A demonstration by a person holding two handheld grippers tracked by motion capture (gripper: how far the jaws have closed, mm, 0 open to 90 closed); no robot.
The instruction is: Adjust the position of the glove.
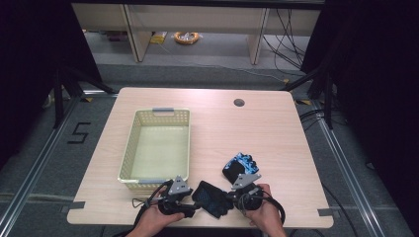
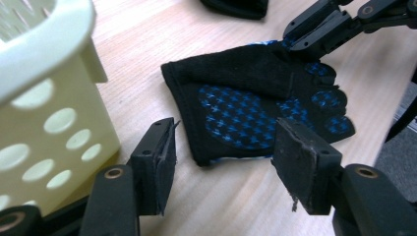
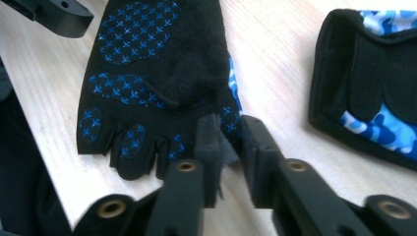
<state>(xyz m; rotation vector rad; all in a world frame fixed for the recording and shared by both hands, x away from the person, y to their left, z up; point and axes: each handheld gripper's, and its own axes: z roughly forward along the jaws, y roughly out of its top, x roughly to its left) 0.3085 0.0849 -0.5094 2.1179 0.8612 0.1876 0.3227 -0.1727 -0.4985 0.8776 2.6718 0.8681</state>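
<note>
My right gripper (image 3: 228,142): jaws pinched on black glove (image 1: 211,197) finger edge, near table (image 1: 276,138) edge | my left gripper (image 2: 223,162): jaws apart, straddling its cuff | second glove (image 1: 239,167): just beyond | basket (image 1: 129,148): left, farther.

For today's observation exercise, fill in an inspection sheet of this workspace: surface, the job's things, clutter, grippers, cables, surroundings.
Surface: light wood table with a round hole near its far edge.
Job's things: black glove with blue dots lies palm up at the near edge; blue camouflage glove lies beyond it; the cream perforated basket holds nothing.
Clutter: nothing seen.
Grippers: right gripper is pinching the dotted glove's finger end; left gripper stands with jaws apart at its cuff, not touching.
Cables: black cable loops trail from both grippers.
Surroundings: grey floor, floor rails, a number marking, shelving legs behind.
</note>
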